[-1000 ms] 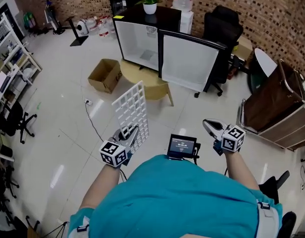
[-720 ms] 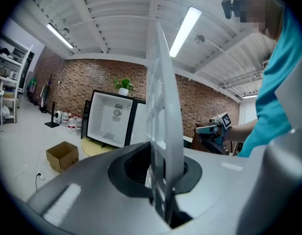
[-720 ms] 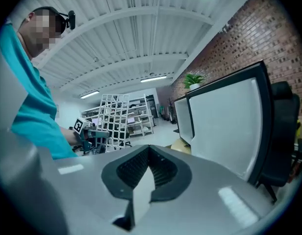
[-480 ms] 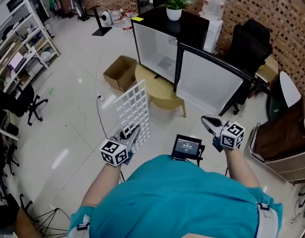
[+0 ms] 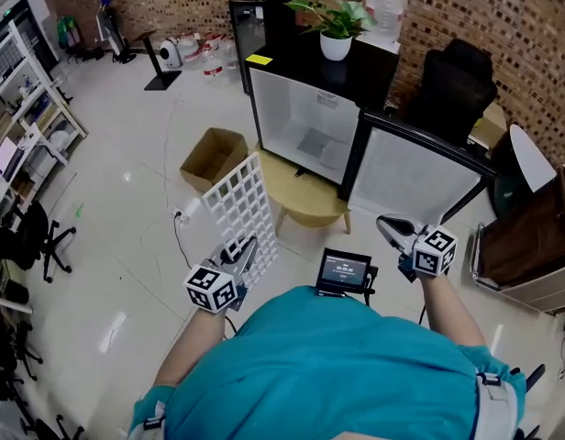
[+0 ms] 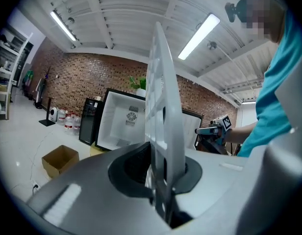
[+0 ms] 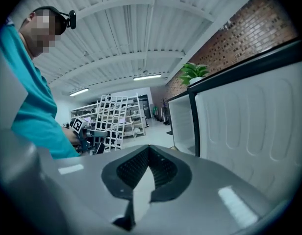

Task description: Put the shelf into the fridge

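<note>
A white grid shelf [image 5: 241, 207] stands nearly upright, and my left gripper [image 5: 239, 253] is shut on its lower edge. Seen edge-on in the left gripper view, the shelf [image 6: 163, 116] rises between the jaws. Ahead is the fridge [image 5: 305, 122], with its white inside showing and its door [image 5: 406, 177] swung open to the right. My right gripper [image 5: 393, 232] hangs in the air near the door, shut with nothing in it. In the right gripper view the door [image 7: 254, 126] fills the right side and the shelf [image 7: 114, 117] shows at the left.
A round low stool [image 5: 305, 202] stands just before the fridge. An open cardboard box [image 5: 212, 157] lies on the floor to its left. On top of the fridge is a potted plant [image 5: 336, 27]. A black chair [image 5: 457, 85] stands at the right, and racks [image 5: 21, 108] line the far left.
The fridge, stool and box have shifted in the head view as the person's viewpoint moved. Both grippers hold the same pose, the left still gripping the shelf.
</note>
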